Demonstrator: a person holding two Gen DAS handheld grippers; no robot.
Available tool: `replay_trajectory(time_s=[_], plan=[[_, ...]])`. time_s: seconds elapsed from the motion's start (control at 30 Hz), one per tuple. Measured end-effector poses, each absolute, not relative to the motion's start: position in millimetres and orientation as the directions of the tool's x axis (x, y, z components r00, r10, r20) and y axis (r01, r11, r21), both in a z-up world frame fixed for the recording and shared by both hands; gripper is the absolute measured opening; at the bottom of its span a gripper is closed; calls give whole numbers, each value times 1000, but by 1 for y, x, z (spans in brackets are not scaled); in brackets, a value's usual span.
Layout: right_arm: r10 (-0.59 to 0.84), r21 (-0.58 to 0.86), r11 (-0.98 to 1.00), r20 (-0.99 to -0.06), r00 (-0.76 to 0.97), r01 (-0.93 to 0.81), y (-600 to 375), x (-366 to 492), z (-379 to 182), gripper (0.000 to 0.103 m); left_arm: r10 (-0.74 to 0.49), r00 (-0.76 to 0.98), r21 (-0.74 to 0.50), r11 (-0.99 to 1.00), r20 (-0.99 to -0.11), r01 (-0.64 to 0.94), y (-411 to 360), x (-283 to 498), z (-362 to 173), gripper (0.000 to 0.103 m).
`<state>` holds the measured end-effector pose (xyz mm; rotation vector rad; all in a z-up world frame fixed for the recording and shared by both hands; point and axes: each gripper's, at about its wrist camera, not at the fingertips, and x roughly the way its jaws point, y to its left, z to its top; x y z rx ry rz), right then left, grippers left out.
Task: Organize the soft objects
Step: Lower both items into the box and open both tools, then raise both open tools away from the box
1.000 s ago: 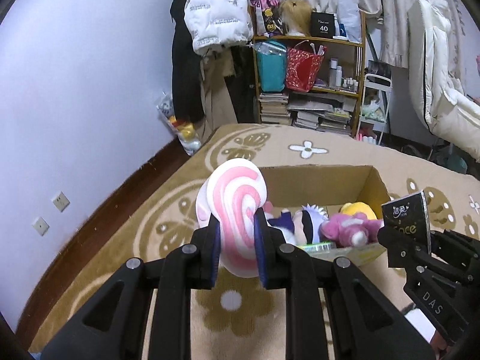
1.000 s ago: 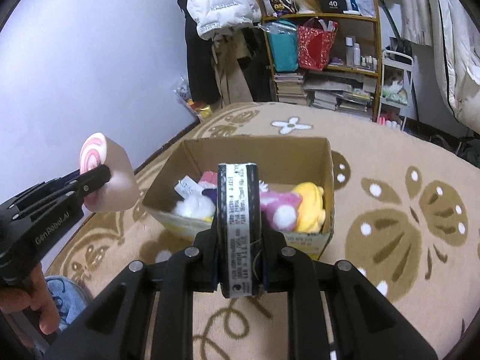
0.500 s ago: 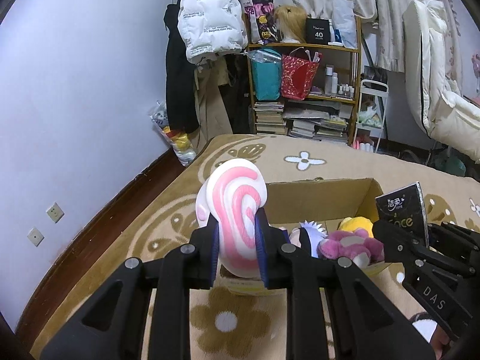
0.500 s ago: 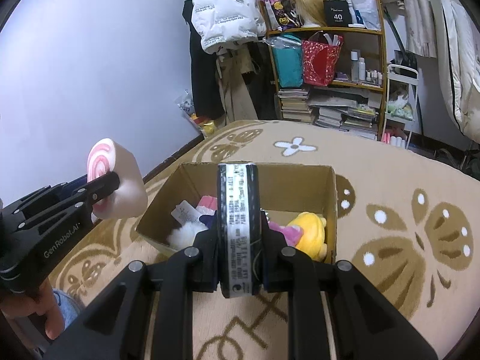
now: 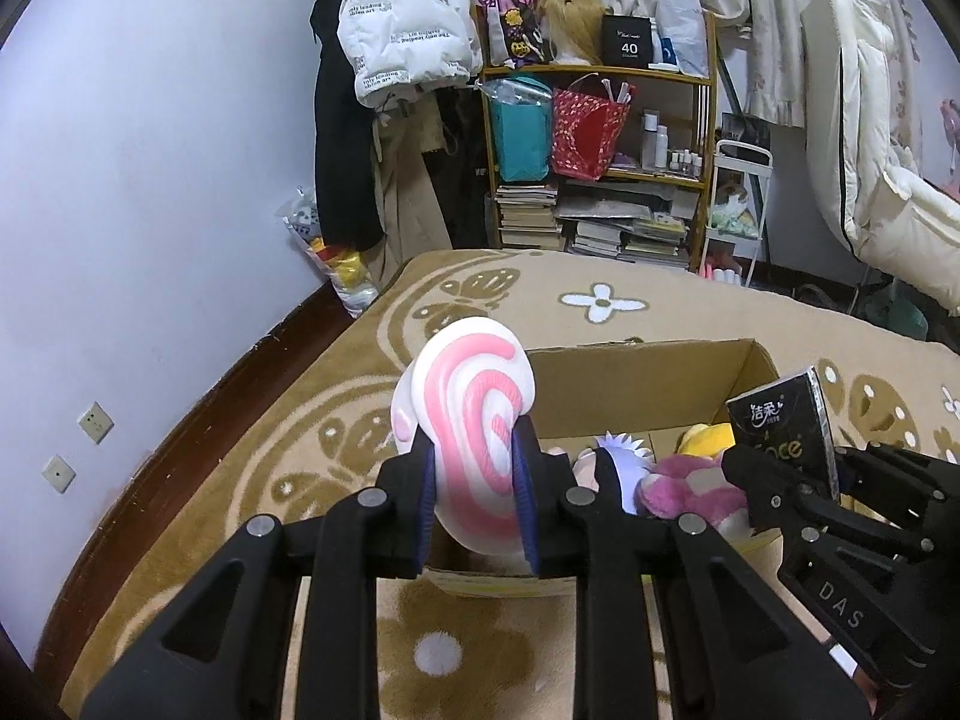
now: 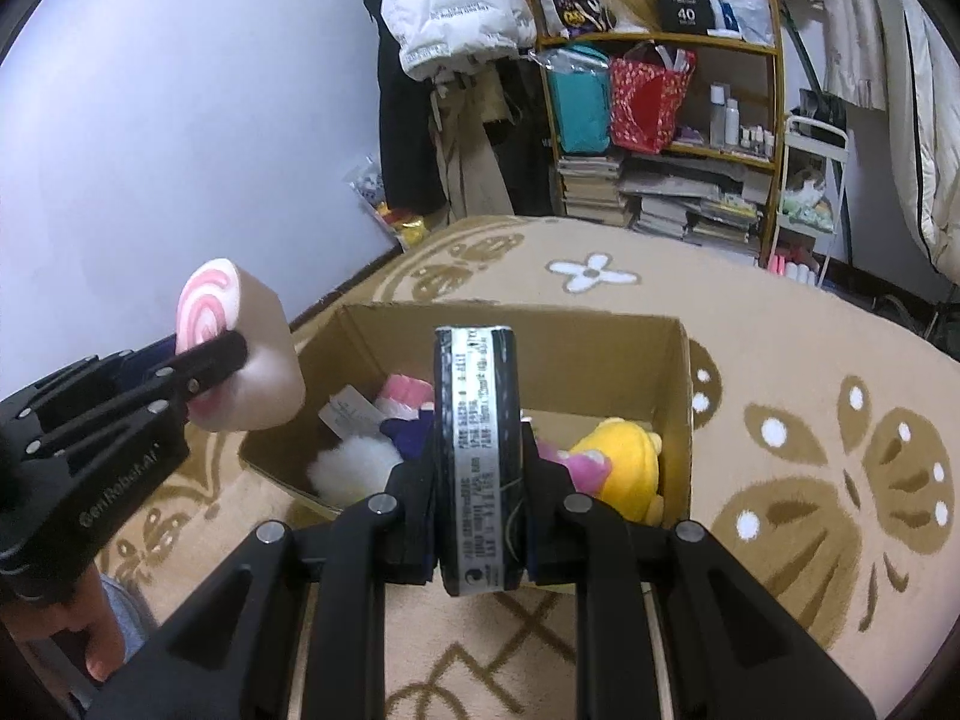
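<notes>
My left gripper [image 5: 471,474] is shut on a soft white cushion with a pink swirl [image 5: 465,414], held over the near left corner of an open cardboard box [image 5: 636,396]. From the right wrist view the same swirl cushion [image 6: 240,354] hangs beside the box's [image 6: 684,372] left wall. My right gripper [image 6: 477,468] is shut on a black tissue pack [image 6: 477,456], above the box's near edge; that tissue pack [image 5: 780,426] also shows at the right of the left wrist view. Inside lie a yellow plush [image 6: 618,462], a pink plush [image 5: 684,486] and a white fluffy toy [image 6: 354,468].
The box stands on a tan rug with brown flower shapes [image 6: 810,360]. Behind it is a wooden shelf [image 5: 600,138] with bags and stacked books, and coats hang at the wall [image 5: 390,60]. A hand [image 6: 72,642] holds the left gripper at lower left.
Both grippers have moved forward and slightly down toward the box, each keeping its load. The box now sits lower and nearer in both views.
</notes>
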<state>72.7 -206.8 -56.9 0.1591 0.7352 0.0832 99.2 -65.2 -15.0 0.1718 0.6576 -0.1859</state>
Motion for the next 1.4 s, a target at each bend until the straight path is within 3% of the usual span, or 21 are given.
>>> replay_trajectory(time_s=[0.43, 0.6, 0.63, 0.67, 0.7, 0.73, 0.83, 1.0, 1.17, 1.4], plan=[[128, 159, 987, -664, 736, -28, -205, 81, -61, 22, -128, 763, 85, 969, -634, 234, -69, 102, -26, 25], [123, 160, 987, -670, 732, -20, -207, 82, -61, 23, -125, 748, 67, 973, -651, 221, -66, 107, -31, 31], [123, 162, 987, -671, 731, -17, -207, 82, -62, 25, -126, 746, 62, 974, -653, 218, -66, 108, -31, 32], [123, 164, 986, -671, 731, -16, -208, 81, -62, 35, -124, 753, 59, 976, -646, 212, -65, 107, -30, 39], [125, 167, 986, -671, 731, -15, -208, 81, -62, 42, -121, 760, 59, 977, -638, 204, -63, 106, -29, 53], [128, 174, 985, -667, 734, -14, -208, 81, -61, 51, -115, 775, 59, 980, -622, 193, -62, 104, -26, 58], [123, 167, 986, -667, 735, -13, -207, 81, -60, 56, -97, 787, 60, 984, -609, 167, -59, 103, -19, 68], [116, 173, 985, -668, 735, 1, -210, 80, -60, 77, -58, 787, 66, 990, -614, 124, -51, 103, -18, 91], [109, 194, 981, -658, 745, 28, -219, 76, -56, 101, -29, 788, 60, 995, -615, 84, -40, 102, -16, 102], [90, 196, 979, -659, 747, 55, -228, 71, -51, 103, -13, 787, 69, 995, -617, 71, -32, 94, -11, 102]])
